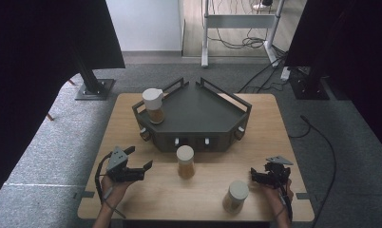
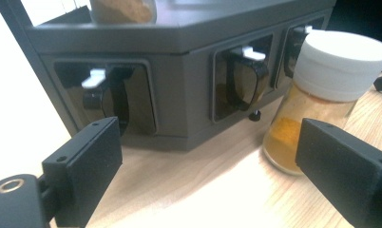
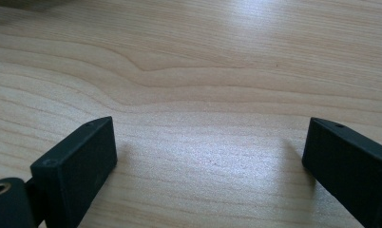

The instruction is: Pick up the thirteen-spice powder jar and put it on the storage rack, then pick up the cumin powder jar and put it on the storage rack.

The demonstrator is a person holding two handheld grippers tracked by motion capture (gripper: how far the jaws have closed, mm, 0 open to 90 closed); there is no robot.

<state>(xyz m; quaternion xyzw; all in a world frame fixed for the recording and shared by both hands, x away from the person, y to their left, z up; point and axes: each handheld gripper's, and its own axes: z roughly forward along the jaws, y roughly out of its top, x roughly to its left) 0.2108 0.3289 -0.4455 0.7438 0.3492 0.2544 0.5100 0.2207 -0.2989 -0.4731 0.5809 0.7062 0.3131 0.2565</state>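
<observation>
Three spice jars with white lids hold orange-brown powder. One jar [image 1: 153,105] stands on the left corner of a dark grey angular rack [image 1: 198,114]. A second jar [image 1: 185,161] [image 2: 322,95] stands on the wooden table just in front of the rack. The third jar [image 1: 235,195] is near the front edge at the right. My left gripper [image 1: 139,158] [image 2: 213,161] is open, left of the middle jar, facing the rack's front slots [image 2: 236,80]. My right gripper [image 1: 254,175] [image 3: 208,161] is open just right of the third jar, with bare wood between its jaws.
The rack has raised rails along its back edges and knobs on its front faces. The table [image 1: 132,199] stands on grey carpet. Black curtains hang at both sides, with stand bases [image 1: 94,88] and cables [image 1: 322,142] on the floor around it.
</observation>
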